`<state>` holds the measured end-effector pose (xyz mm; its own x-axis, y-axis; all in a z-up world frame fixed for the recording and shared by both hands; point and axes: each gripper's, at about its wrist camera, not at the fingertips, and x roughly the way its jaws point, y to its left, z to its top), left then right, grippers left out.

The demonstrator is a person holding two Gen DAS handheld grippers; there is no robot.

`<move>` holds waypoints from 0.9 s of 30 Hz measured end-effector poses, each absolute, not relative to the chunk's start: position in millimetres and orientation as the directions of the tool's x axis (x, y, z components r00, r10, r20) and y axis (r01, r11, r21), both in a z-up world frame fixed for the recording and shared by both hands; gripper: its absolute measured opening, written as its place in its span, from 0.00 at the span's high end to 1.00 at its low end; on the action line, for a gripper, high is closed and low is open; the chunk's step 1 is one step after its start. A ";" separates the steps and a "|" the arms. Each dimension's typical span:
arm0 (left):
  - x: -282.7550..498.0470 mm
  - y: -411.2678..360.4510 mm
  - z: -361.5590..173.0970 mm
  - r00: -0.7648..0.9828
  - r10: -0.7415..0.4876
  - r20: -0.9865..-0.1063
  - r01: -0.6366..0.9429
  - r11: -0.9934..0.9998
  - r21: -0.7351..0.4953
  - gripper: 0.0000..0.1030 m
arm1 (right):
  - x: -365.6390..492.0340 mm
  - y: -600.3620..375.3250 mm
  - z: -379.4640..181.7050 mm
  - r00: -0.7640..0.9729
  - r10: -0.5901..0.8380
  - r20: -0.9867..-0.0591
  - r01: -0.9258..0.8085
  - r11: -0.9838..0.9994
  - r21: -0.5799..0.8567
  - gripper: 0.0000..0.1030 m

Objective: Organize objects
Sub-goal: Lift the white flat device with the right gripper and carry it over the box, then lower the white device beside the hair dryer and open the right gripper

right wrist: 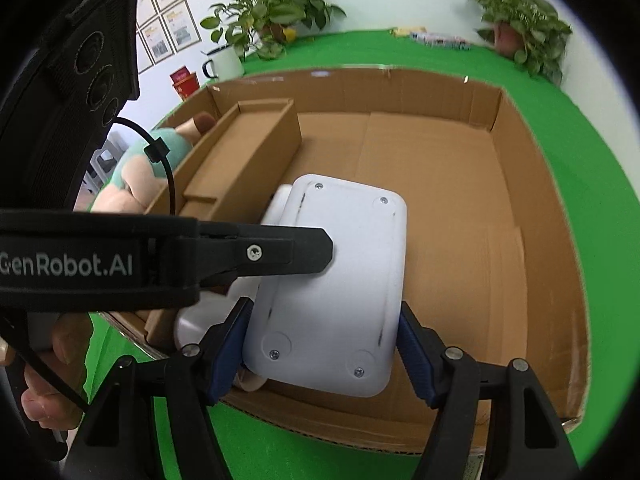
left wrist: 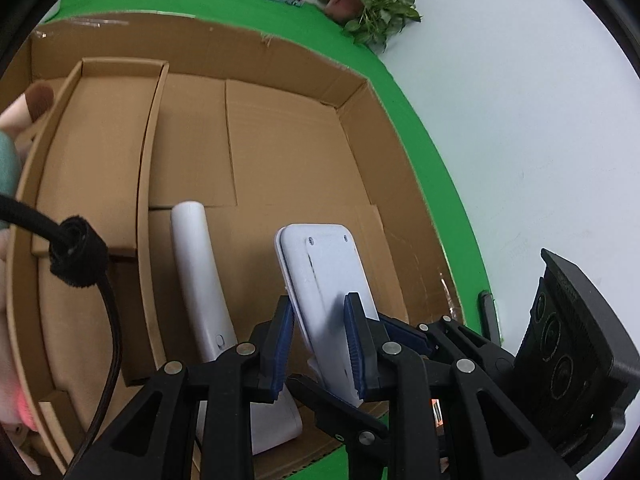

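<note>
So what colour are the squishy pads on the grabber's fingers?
Dark blue pads, clearest in the left wrist view.

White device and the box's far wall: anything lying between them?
No. In the right wrist view, only bare cardboard floor separates the white device from the box's far wall; the narrow inner box sits left.

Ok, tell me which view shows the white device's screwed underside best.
Right wrist: the white device shows its whole base, all four screws, above the cardboard box. Left wrist sees it edge-on, clamped by the left gripper.

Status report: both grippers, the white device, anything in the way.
Left gripper shut on white device, right gripper straddling it, contact unclear. Device over cardboard box. Inner cardboard tray close beside it.
</note>
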<state>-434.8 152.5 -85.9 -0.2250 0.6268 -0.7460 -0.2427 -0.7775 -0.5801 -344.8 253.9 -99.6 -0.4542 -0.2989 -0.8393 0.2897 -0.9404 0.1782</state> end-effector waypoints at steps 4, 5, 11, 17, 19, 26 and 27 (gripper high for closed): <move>-432.8 153.6 -95.0 -0.206 0.630 -0.748 -0.227 -0.775 -0.590 0.78 | -345.2 257.3 -103.9 -0.416 -0.302 -0.858 0.280 -0.940 0.195 0.33; -432.1 154.5 -97.4 -0.199 0.628 -0.752 -0.227 -0.776 -0.588 0.78 | -347.2 259.3 -105.6 -0.405 -0.303 -0.863 0.282 -0.939 0.198 0.33; -428.0 158.8 -99.1 -0.200 0.607 -0.769 -0.228 -0.792 -0.566 0.79 | -347.6 263.9 -114.4 -0.345 -0.343 -0.874 0.283 -0.926 0.251 0.31; -425.9 160.9 -95.4 -0.197 0.571 -0.797 -0.232 -0.817 -0.528 0.78 | -347.4 267.2 -113.4 -0.314 -0.353 -0.881 0.301 -0.918 0.260 0.31; -423.1 159.5 -91.5 -0.217 0.554 -0.804 -0.240 -0.829 -0.506 0.78 | -348.1 268.7 -110.7 -0.318 -0.352 -0.880 0.295 -0.919 0.261 0.31; -395.7 141.5 -54.3 -0.316 0.546 -0.776 -0.296 -0.834 -0.466 0.78 | -357.1 289.8 -98.7 -0.336 -0.383 -0.860 0.261 -0.916 0.306 0.31; -392.6 137.9 -50.9 -0.329 0.540 -0.775 -0.297 -0.838 -0.458 0.78 | -361.8 291.3 -99.1 -0.336 -0.385 -0.860 0.254 -0.916 0.311 0.31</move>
<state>-392.6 137.9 -50.9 -0.3286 0.5400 -0.7749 -0.2969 -0.8379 -0.4580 -361.8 291.3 -99.1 -0.3355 -0.3850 -0.8597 0.2544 -0.9158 0.3108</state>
